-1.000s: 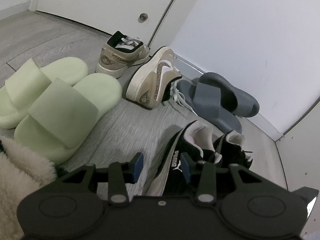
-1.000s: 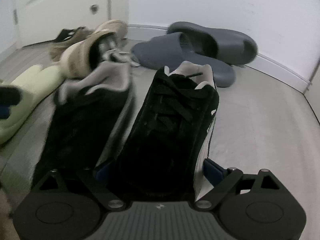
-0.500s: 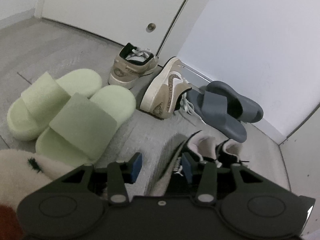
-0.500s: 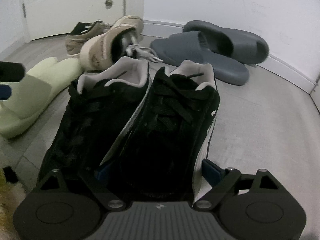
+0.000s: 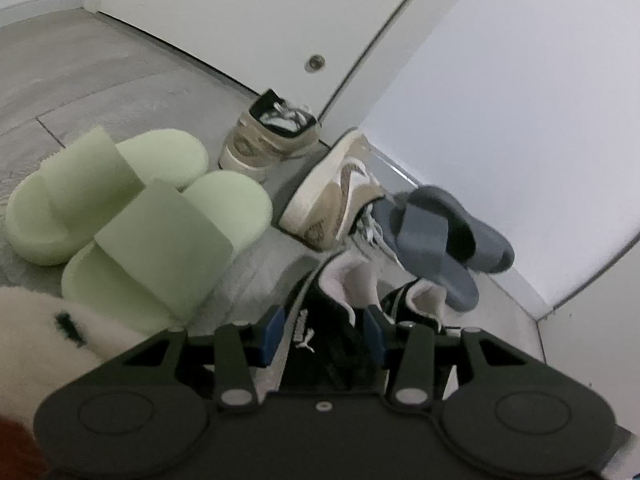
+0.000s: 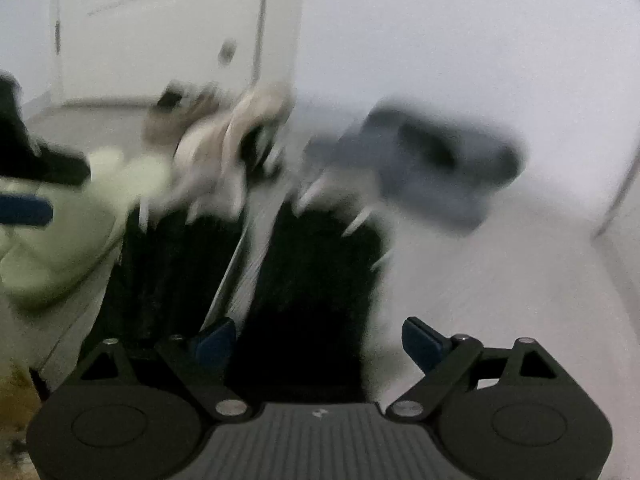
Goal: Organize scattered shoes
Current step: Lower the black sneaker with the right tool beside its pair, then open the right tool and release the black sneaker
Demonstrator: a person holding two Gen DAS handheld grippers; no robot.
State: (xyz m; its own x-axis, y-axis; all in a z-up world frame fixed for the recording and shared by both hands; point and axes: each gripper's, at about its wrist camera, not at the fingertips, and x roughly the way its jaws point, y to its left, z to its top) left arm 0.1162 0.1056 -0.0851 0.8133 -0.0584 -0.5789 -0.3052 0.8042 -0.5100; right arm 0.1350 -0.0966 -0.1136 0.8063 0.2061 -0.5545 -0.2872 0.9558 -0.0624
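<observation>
Two black Puma sneakers stand side by side on the grey floor, toes toward me. In the left wrist view the left sneaker (image 5: 308,320) shows between the blue pads of my left gripper (image 5: 323,330), which is open; whether the pads touch it I cannot tell. Its partner (image 5: 416,304) stands just to the right. The right wrist view is heavily blurred. There my right gripper (image 6: 318,338) is open around the toe of the right sneaker (image 6: 320,280), with its right pad clearly apart from the shoe. The left sneaker (image 6: 172,264) lies beside it.
Two pale green slides (image 5: 152,240) lie at the left. One tan sneaker (image 5: 272,136) stands by the white door (image 5: 240,20); another (image 5: 340,196) lies on its side. Blue-grey slides (image 5: 432,236) rest along the wall (image 5: 520,100). A fluffy white slipper (image 5: 40,328) fills the lower left.
The left black sneaker came to stand next to the right one. My left gripper shifted over it. My right gripper drew back from the right sneaker, and its view has blurred.
</observation>
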